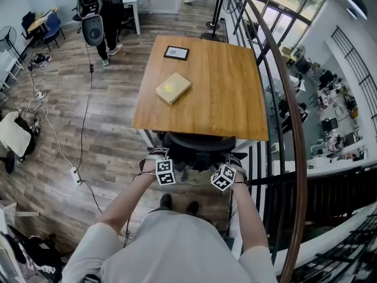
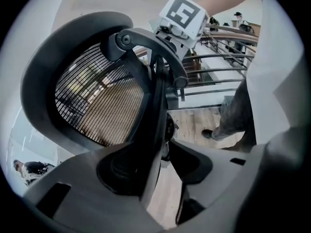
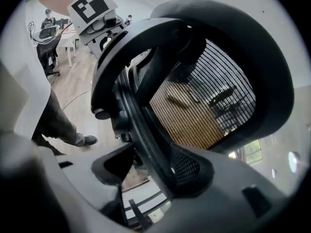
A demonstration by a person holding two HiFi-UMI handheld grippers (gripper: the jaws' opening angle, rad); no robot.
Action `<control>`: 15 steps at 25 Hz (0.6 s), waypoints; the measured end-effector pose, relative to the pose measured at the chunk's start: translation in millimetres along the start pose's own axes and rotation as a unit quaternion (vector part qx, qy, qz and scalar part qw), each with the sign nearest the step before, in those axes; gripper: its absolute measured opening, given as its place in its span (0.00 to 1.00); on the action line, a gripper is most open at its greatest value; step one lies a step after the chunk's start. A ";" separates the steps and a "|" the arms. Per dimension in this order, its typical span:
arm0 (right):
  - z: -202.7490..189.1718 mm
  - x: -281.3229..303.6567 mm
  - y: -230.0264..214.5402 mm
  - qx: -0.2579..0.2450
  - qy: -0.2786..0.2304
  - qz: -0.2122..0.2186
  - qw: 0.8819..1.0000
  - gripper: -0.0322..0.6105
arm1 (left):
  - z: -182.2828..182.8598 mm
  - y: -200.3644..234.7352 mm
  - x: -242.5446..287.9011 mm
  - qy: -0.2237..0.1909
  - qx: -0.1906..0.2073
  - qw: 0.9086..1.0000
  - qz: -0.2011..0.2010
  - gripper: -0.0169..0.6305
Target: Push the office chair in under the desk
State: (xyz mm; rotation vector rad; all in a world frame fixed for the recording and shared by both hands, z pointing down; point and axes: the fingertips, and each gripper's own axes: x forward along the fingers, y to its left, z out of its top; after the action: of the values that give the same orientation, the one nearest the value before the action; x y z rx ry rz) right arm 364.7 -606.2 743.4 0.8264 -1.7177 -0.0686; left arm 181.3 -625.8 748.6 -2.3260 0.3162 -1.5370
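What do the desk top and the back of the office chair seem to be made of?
Desk top: wood or wood veneer, it seems; warm brown with lengthwise grain lines, low sheen.
Office chair back: dark see-through mesh, probably woven synthetic; light and the desk show through it.
Its frame: smooth matte grey, likely moulded plastic.

Chair (image 1: 197, 149) is sitting tight against the desk's (image 1: 200, 119) near edge, filling the gap under the top on this side. Railing (image 1: 293, 108) is running close along the desk's right, leaving just a narrow strip. Floor (image 1: 112, 134) on the left is lying open, only a cable (image 1: 87, 111) and a power strip (image 1: 75, 175) trailing across it. Left gripper (image 2: 163, 164) and right gripper (image 3: 153, 171) are each straddling the chair's back frame (image 2: 156, 106), jaws apart, floor showing through beside it.
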 end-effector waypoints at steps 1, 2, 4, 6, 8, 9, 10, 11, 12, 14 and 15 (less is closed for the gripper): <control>-0.3 -0.7 1.1 0.001 -0.002 0.001 1.000 0.40 | -0.4 -1.1 -0.3 0.004 -0.001 1.000 0.000 0.32; -1.2 -1.6 2.7 0.003 -0.003 0.002 1.000 0.40 | -0.9 -2.3 -1.3 0.007 -0.001 1.000 0.002 0.32; -3.2 -4.7 4.9 0.009 -0.008 0.001 1.000 0.40 | -2.7 -3.3 -4.5 0.012 -0.003 1.000 0.009 0.32; -2.5 -10.8 1.4 0.017 -0.017 -0.003 1.000 0.40 | -3.6 0.3 -8.9 0.013 -0.006 1.000 0.015 0.33; 1.4 -19.0 -5.9 0.027 -0.030 -0.006 0.999 0.40 | -1.8 6.8 -15.3 0.009 -0.014 1.000 0.021 0.33; 3.8 -24.1 -8.8 0.035 -0.038 -0.005 0.999 0.40 | -0.3 9.0 -19.3 0.004 -0.020 1.000 0.024 0.33; 6.0 -30.0 -11.3 0.047 -0.046 -0.005 0.998 0.40 | 1.5 10.4 -24.0 -0.002 -0.028 0.999 0.026 0.33; 8.1 -36.8 -14.0 0.062 -0.056 -0.005 0.997 0.40 | 3.8 11.5 -29.3 -0.008 -0.036 0.999 0.027 0.33; 10.4 -44.2 -17.3 0.078 -0.067 -0.007 0.995 0.40 | 6.8 12.6 -35.3 -0.016 -0.046 0.998 0.029 0.33; 15.3 -59.5 -24.7 0.112 -0.089 -0.013 0.990 0.40 | 13.1 16.0 -48.5 -0.035 -0.070 0.996 0.036 0.33; 17.5 -67.0 -27.8 0.128 -0.099 -0.015 0.987 0.40 | 15.5 18.0 -54.9 -0.044 -0.083 0.995 0.042 0.33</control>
State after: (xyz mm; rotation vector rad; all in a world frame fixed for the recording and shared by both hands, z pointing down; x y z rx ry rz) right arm 368.3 -596.4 669.5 1.0642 -1.9269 0.0523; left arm 174.1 -620.2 689.5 -2.4640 0.5308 -1.4117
